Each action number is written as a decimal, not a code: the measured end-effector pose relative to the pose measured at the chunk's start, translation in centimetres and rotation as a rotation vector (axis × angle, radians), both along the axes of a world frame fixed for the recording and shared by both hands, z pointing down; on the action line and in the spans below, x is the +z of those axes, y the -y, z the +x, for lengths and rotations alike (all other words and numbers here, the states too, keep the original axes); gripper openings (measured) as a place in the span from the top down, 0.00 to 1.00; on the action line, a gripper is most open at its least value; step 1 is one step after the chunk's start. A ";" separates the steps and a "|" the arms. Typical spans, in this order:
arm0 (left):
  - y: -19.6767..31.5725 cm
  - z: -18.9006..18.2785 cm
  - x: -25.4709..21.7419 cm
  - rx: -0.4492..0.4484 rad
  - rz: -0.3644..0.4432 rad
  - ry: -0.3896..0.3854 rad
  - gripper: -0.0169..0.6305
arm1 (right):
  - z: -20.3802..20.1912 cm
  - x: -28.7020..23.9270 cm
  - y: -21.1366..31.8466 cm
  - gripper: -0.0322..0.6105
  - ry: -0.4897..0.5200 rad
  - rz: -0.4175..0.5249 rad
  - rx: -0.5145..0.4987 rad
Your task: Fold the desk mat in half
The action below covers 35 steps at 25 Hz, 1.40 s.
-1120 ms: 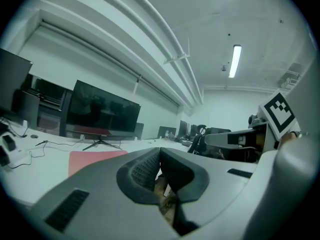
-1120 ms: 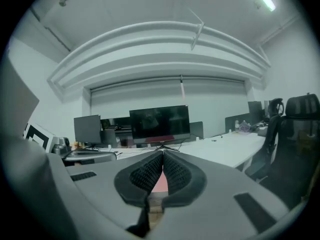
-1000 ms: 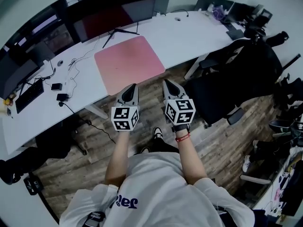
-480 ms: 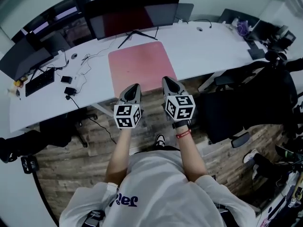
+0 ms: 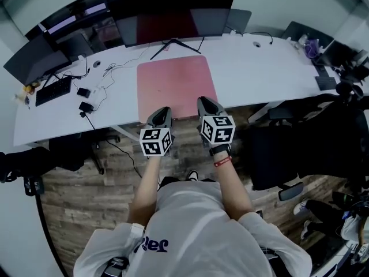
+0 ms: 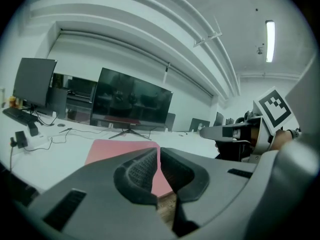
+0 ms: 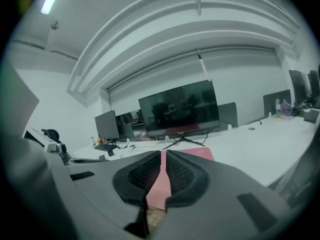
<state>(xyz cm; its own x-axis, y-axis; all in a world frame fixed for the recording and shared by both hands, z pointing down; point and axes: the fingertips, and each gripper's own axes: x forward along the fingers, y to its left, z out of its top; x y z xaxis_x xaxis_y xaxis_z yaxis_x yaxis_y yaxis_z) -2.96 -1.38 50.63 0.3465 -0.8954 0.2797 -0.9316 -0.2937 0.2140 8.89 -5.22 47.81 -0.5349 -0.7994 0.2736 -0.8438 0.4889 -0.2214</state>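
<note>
Fold not yet begun: the desk mat lay flat on the desk, just ahead. My left gripper was pressed together; my right gripper had just been opening (nothing between). Next, I judged: spread both, pinch the near edge.

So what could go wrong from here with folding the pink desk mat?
1. The left gripper is shut. The right gripper, whose jaws have just been opening with nothing between them, shows only a slit. The flat desk mat may get pushed rather than pinched.
2. The monitor stand sits close to the mat's far edge, so a shoved mat could hit its legs.
</note>
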 end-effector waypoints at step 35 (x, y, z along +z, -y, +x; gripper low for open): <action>2.5 -1.8 18.2 -0.151 -0.485 -0.374 0.65 | -1.2 21.8 2.1 0.67 0.266 -0.577 0.067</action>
